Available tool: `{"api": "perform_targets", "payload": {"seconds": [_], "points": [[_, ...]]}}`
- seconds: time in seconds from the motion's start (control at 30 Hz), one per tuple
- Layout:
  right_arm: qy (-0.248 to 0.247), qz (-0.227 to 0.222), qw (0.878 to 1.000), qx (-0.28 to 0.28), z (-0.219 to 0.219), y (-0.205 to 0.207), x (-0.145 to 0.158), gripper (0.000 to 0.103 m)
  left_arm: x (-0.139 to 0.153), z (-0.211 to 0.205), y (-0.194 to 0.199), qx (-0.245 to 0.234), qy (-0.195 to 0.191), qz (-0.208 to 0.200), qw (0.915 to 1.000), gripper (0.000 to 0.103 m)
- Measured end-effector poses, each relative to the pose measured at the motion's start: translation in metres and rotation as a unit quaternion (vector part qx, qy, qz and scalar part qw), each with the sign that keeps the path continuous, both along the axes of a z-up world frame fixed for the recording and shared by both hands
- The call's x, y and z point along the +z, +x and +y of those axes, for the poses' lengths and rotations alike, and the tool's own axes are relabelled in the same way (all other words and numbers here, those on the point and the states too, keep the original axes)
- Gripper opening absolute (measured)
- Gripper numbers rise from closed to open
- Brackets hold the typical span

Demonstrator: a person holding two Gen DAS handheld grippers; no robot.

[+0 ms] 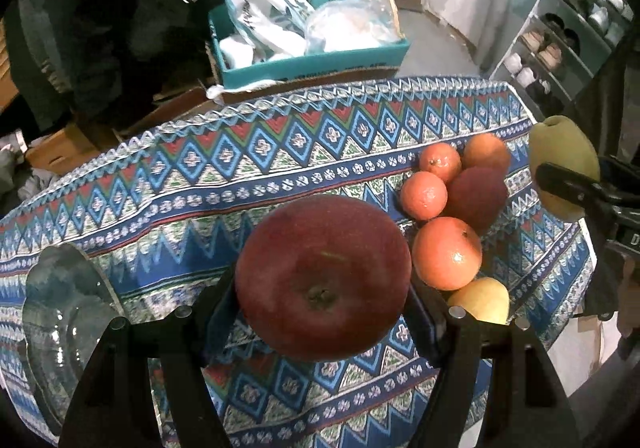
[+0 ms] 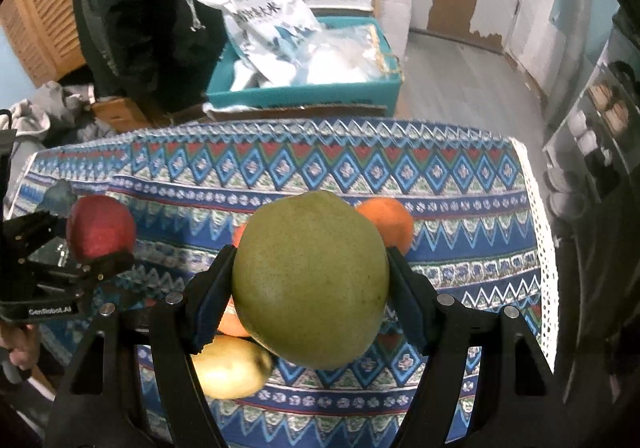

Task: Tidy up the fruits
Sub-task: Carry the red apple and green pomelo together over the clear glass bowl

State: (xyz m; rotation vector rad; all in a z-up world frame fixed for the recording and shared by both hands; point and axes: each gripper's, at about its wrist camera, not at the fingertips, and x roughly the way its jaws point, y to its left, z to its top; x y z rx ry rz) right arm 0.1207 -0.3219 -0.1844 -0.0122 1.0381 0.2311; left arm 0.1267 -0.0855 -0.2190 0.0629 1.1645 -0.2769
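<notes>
Left tongs (image 1: pixel 322 304) grip 1 red apple (image 1: pixel 322 276), right tongs (image 2: pixel 310 288) 1 green pear (image 2: pixel 310 280); 4 oranges (image 1: pixel 447 253) on cloth (image 1: pixel 200 184).

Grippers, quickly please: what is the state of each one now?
Left gripper: closed, holding the red apple.
Right gripper: closed, holding the green pear.

Smooth, faintly glossy red apple (image 1: pixel 322 278), matt speckled green pear (image 2: pixel 310 280), shiny dimpled oranges (image 1: pixel 447 253), woven patterned tablecloth (image 1: pixel 200 184), clear glass bowl (image 1: pixel 60 324), crinkled plastic bags (image 1: pixel 352 24), matt black plastic grippers (image 1: pixel 320 312).
</notes>
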Motion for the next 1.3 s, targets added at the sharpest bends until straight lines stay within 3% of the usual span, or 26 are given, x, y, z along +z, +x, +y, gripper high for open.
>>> {"api": "perform_targets", "payload": {"seconds": [0.33,0.83,1.3], "points": [[0.010,-0.023,0.999,0.041,0.041,-0.003,0.024,0.073,0.022,0.029,-0.020,0.015,-0.009,-0.016,0.9997,0.075],[0.034,-0.049,0.992,0.114,0.119,-0.010,0.055,0.073,0.063,0.084,-0.059,0.049,-0.016,-0.079,0.9955,0.075],[0.050,-0.049,0.980,0.184,0.197,-0.024,0.069,0.073,0.070,0.163,-0.083,0.119,-0.025,-0.082,0.9892,0.075]]}}
